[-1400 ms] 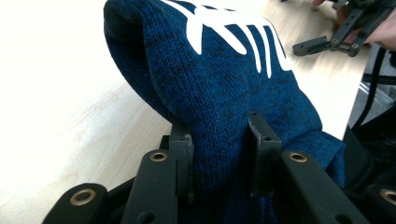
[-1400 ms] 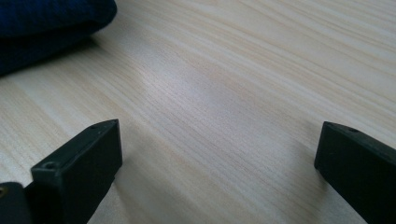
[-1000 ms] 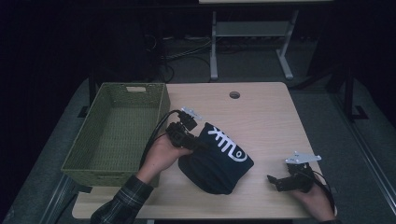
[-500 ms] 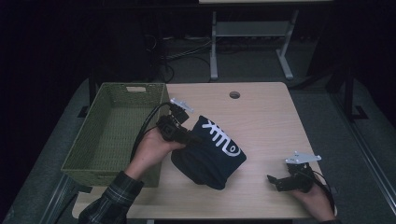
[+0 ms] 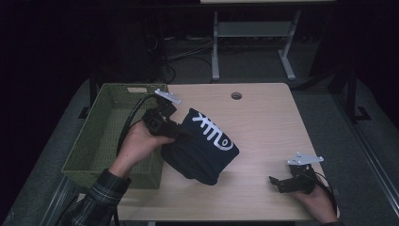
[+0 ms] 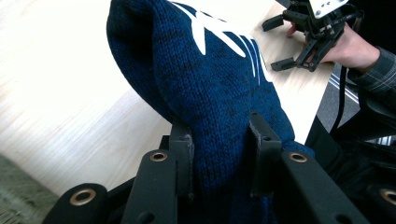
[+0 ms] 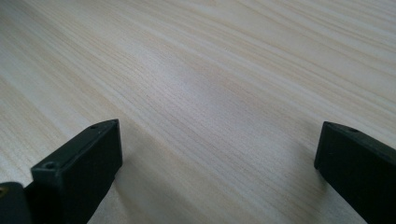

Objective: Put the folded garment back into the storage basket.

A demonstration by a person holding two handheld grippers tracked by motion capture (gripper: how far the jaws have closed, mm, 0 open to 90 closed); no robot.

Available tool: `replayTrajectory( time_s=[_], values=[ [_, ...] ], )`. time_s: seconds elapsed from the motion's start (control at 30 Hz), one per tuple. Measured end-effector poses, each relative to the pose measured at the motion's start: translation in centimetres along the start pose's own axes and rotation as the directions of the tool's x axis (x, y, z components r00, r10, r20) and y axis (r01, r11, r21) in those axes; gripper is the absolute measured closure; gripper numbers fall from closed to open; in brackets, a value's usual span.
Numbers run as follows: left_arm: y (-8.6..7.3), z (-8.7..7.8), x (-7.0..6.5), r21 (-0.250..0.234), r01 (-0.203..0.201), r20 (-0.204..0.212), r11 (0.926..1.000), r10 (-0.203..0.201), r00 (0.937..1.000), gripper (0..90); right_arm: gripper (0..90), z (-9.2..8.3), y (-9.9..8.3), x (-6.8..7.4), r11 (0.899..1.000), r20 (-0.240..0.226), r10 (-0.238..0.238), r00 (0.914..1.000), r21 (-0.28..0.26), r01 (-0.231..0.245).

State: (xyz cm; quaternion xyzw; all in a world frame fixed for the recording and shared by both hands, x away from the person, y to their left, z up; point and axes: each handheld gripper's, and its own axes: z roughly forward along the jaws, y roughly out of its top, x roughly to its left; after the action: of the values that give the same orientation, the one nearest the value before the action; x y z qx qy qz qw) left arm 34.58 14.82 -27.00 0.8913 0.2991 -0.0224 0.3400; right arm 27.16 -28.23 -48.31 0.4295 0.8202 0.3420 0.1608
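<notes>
Lifted since before, my left claw (image 6: 219,154) grips the navy sweater (image 5: 200,146); keep it clenched, clear the basket (image 5: 101,141) rim.

The place looked like a lab or a recording room rather than a home. A plain light-wood table (image 5: 263,122) with a round cable hole (image 5: 236,95) stood on grey carpet (image 5: 329,117), alone in the light while everything around it was dark. Behind it stood the metal frame of another desk (image 5: 249,35), and loose cables (image 5: 181,59) lay on the floor, though the darkness hid most of the background.
</notes>
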Motion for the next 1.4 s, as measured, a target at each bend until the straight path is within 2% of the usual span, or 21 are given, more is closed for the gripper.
replayTrajectory(
  time_s=[0.47,0.77,1.0,1.4],
  values=[
    [0.0,-4.7,0.8,0.001,0.038,-0.037,0.9993,-0.037,0.9986,68.5,0.5,0.0,0.0,0.0,1.000,0.000,0.000,1.0000,-0.001,0.000],
    [-0.3,-8.0,1.3,-0.029,0.056,-0.080,0.9980,-0.059,0.9950,68.5,0.5,0.0,0.0,0.0,1.000,0.000,0.004,1.0000,0.002,-0.004],
    [-1.0,-10.1,2.1,-0.053,0.083,-0.116,0.9952,-0.089,0.9893,68.5,0.5,0.0,0.0,0.0,1.000,0.001,0.005,1.0000,0.001,-0.005],
    [-2.8,-13.9,3.4,-0.114,0.133,-0.173,0.9846,-0.151,0.9733,68.6,0.5,0.0,0.0,0.0,1.000,0.001,0.005,1.0000,0.001,-0.005]
  ],
)
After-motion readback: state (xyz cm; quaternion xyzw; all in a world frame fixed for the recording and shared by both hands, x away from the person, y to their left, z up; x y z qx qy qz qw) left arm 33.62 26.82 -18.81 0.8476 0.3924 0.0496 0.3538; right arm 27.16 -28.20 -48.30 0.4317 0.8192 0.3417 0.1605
